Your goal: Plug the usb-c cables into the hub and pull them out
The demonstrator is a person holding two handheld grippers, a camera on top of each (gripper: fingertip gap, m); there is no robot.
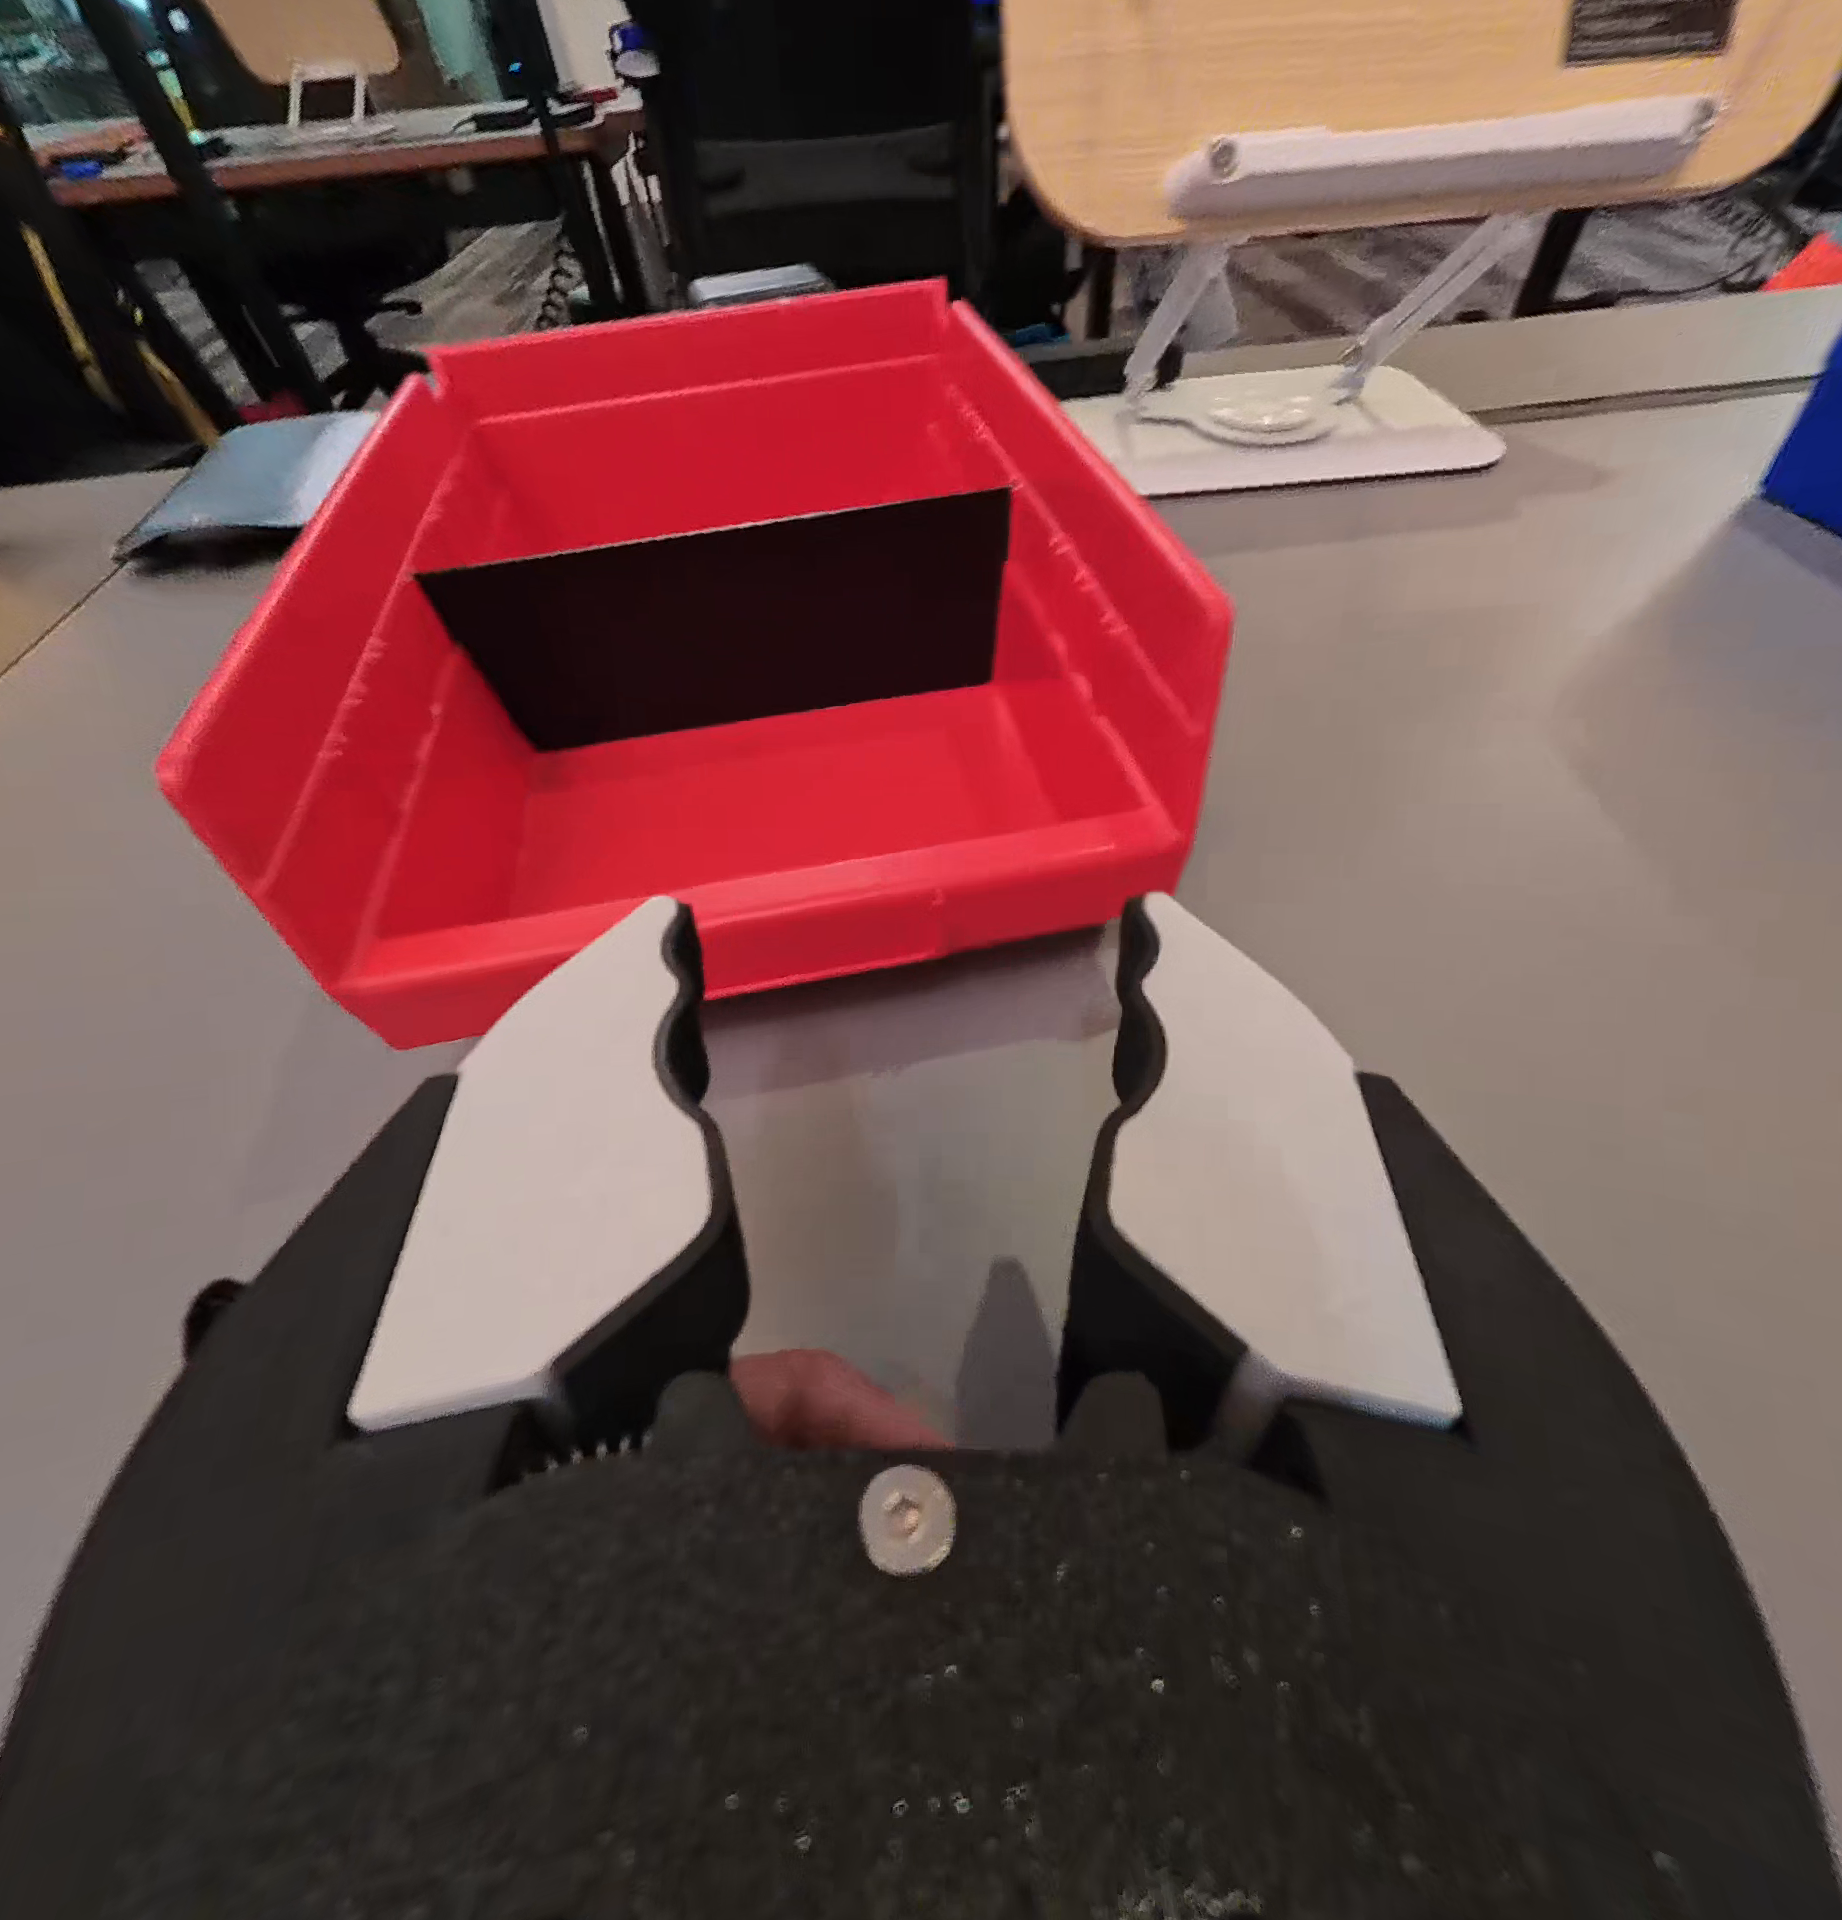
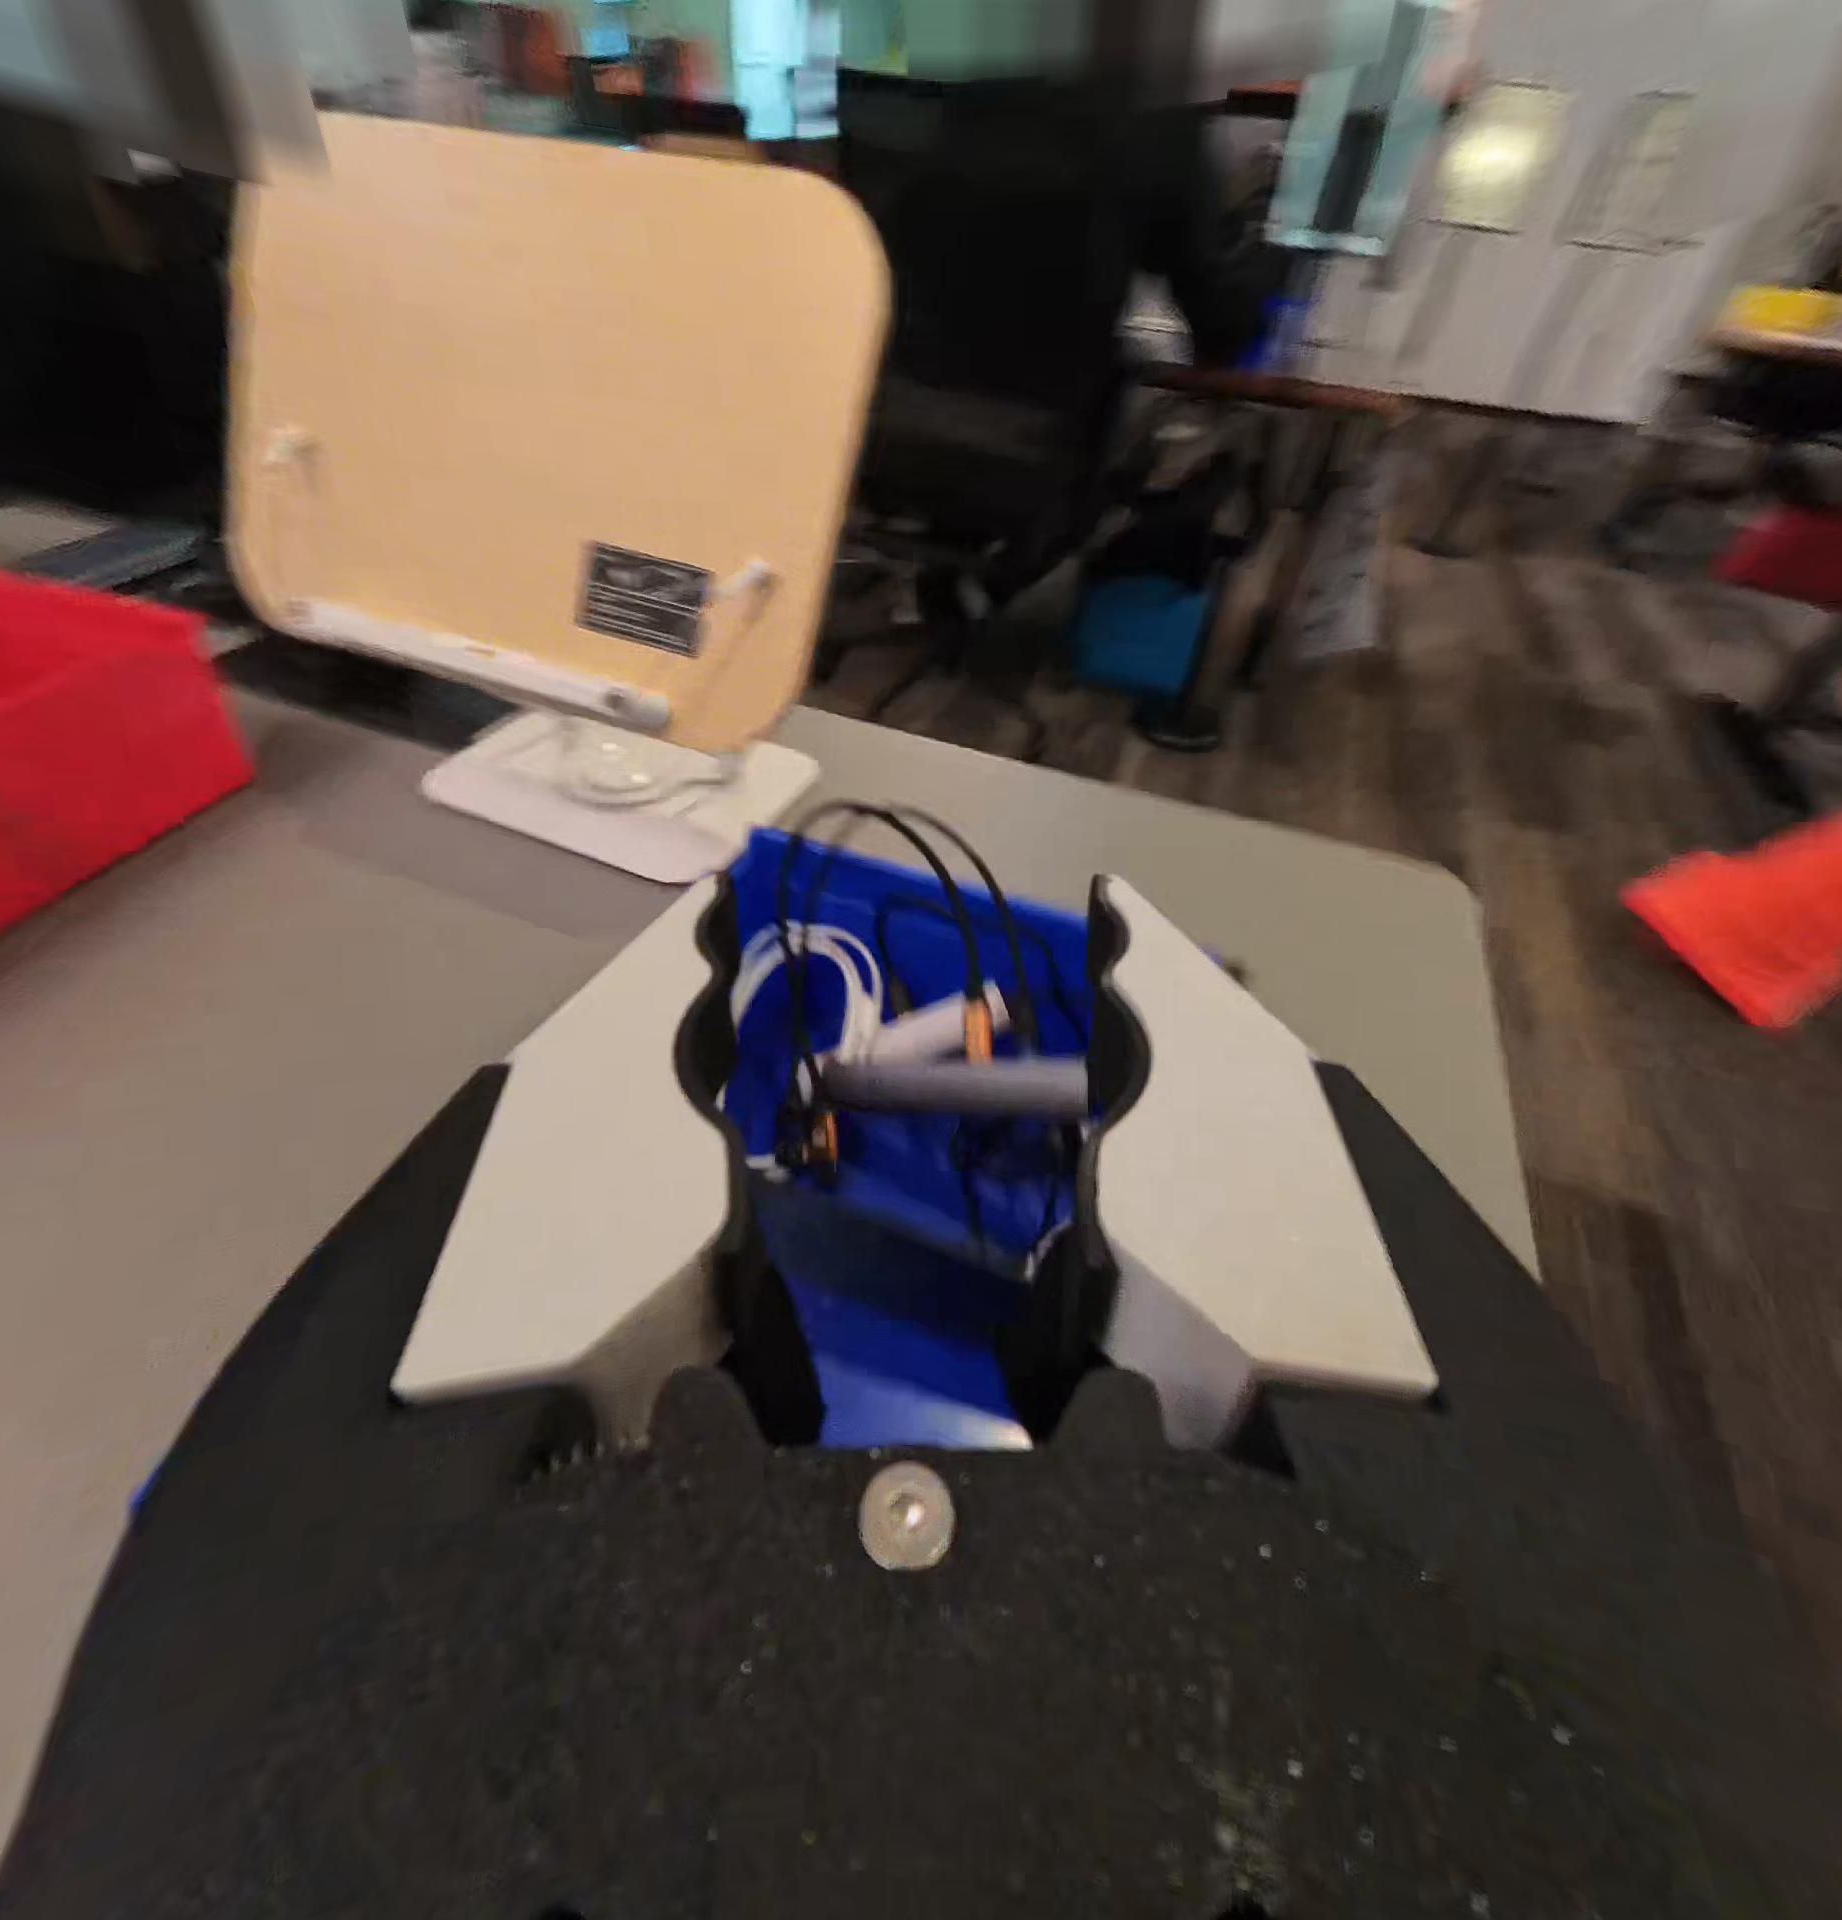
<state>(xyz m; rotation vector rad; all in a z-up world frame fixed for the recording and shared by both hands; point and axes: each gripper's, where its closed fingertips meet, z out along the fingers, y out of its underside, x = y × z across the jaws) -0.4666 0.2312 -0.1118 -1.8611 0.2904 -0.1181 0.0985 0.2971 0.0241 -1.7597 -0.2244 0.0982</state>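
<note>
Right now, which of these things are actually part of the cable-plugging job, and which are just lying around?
Part of the job:
- grey hub in the blue bin
- black cables
- white cable
- right gripper, left gripper, both open

Just lying about:
- red bin, empty
- wooden board on a white stand

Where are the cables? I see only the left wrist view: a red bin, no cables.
Observer: In the blue bin, just ahead of the right gripper; black cables loop above its rim.
Operator: Is the hub there also?
Observer: A grey bar lies among them, blurred; likely the hub.
Operator: Does the right gripper hold anything?
Observer: No, its jaws stand open and empty.
</note>
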